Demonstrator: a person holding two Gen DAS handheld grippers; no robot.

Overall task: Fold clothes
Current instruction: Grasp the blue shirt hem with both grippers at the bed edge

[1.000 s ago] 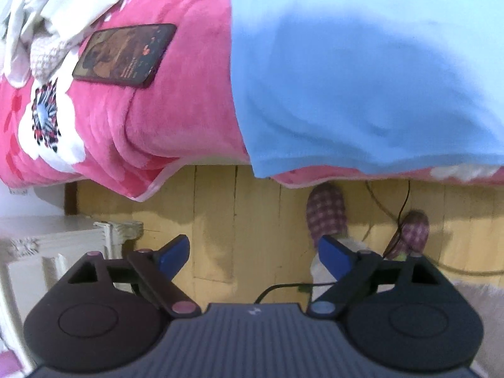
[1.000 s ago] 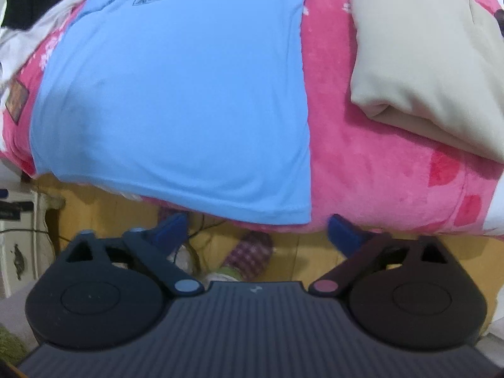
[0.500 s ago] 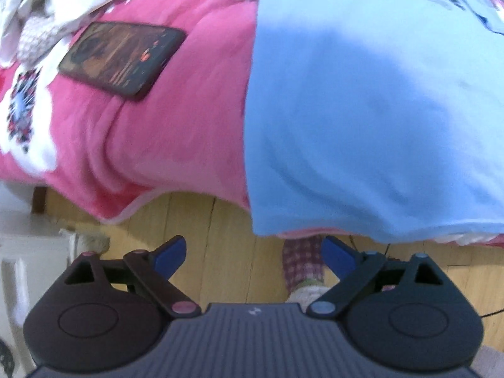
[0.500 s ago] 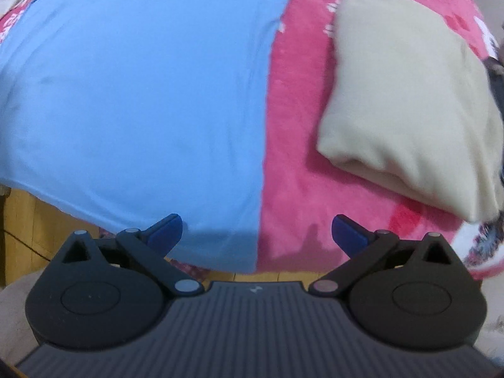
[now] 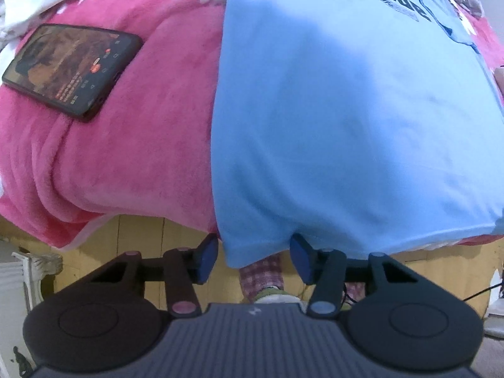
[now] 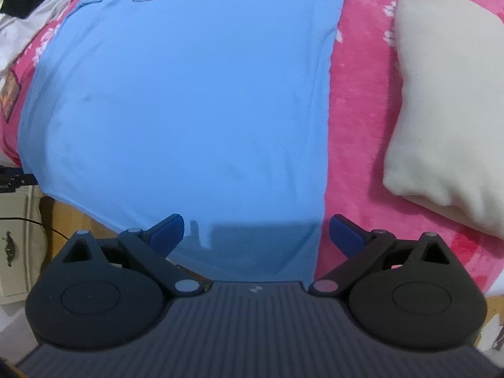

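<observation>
Lying flat, light-blue T-shirt [image 5: 346, 126]; left gripper [image 5: 253, 258], right gripper [image 6: 256, 231] both spread wide.

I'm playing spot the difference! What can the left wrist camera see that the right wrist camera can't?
Only the left wrist view shows the black phone lying screen-up on the blanket, and a foot in a checked slipper on the wooden floor. Only the right wrist view shows the folded beige garment. Both show the light blue T-shirt spread flat on the pink blanket, and an open gripper at its hem: the left gripper and the right gripper.
</observation>
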